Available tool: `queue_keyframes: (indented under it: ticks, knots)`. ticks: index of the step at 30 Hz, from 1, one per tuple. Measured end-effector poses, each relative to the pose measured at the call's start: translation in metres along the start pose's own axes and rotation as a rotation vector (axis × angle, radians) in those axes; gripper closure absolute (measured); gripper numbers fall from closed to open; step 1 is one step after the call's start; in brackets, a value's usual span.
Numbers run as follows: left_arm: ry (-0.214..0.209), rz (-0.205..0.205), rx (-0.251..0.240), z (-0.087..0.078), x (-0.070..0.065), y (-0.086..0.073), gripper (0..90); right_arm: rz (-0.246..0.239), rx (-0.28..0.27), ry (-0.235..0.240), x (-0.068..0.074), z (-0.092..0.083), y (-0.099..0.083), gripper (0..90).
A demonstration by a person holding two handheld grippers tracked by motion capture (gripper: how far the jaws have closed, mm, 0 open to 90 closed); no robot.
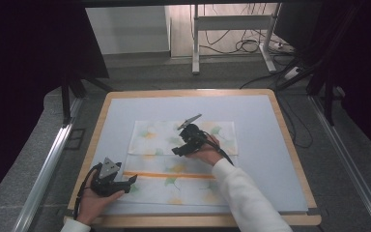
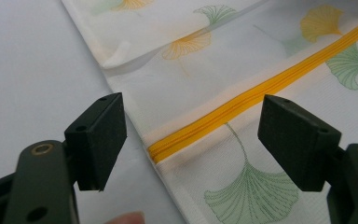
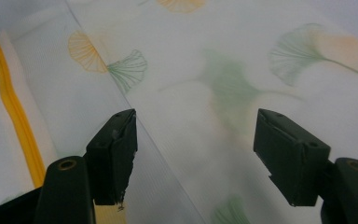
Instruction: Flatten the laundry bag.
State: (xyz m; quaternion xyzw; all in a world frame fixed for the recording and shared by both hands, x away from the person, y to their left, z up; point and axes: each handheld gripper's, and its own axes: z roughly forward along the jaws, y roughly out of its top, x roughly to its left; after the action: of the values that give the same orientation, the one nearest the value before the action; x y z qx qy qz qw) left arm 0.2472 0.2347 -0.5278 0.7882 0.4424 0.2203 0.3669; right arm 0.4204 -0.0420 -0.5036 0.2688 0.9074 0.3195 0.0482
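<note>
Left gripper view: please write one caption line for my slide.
Open left gripper poised over the yellow zipper end of a white ginkgo-print cloth.

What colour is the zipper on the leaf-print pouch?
Bright orange-yellow; the zipper shows best in the left gripper view.

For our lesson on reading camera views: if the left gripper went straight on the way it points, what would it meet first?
Most likely the left gripper would meet the yellow zipper end at the white leaf-print cloth edge; depth is unclear.
</note>
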Motion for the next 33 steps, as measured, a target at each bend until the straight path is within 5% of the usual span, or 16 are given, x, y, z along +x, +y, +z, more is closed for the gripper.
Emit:
queue_keyframes:
  ticks: [6, 17, 23, 28, 33]
  knots:
    - [-0.012, 0.008, 0.000, 0.000, 0.000, 0.000, 23.2, -0.049, 0.074, 0.003, 0.013, 0.028, 0.010, 34.8]
    - [-0.013, 0.005, -0.002, -0.001, 0.000, -0.001, 23.2, -0.085, 0.089, -0.067, 0.008, 0.027, 0.011, 64.0]
    - [-0.011, 0.005, 0.000, 0.000, 0.000, -0.001, 23.2, -0.028, 0.081, -0.061, -0.001, 0.026, 0.013, 86.4]
    - [-0.012, 0.004, -0.003, -0.001, 0.001, -0.001, 23.2, -0.005, 0.061, -0.032, -0.009, 0.024, 0.015, 89.0]
    - [-0.014, 0.006, -0.004, -0.001, 0.001, -0.001, 23.2, 0.072, -0.014, 0.002, -0.026, 0.012, 0.021, 89.3]
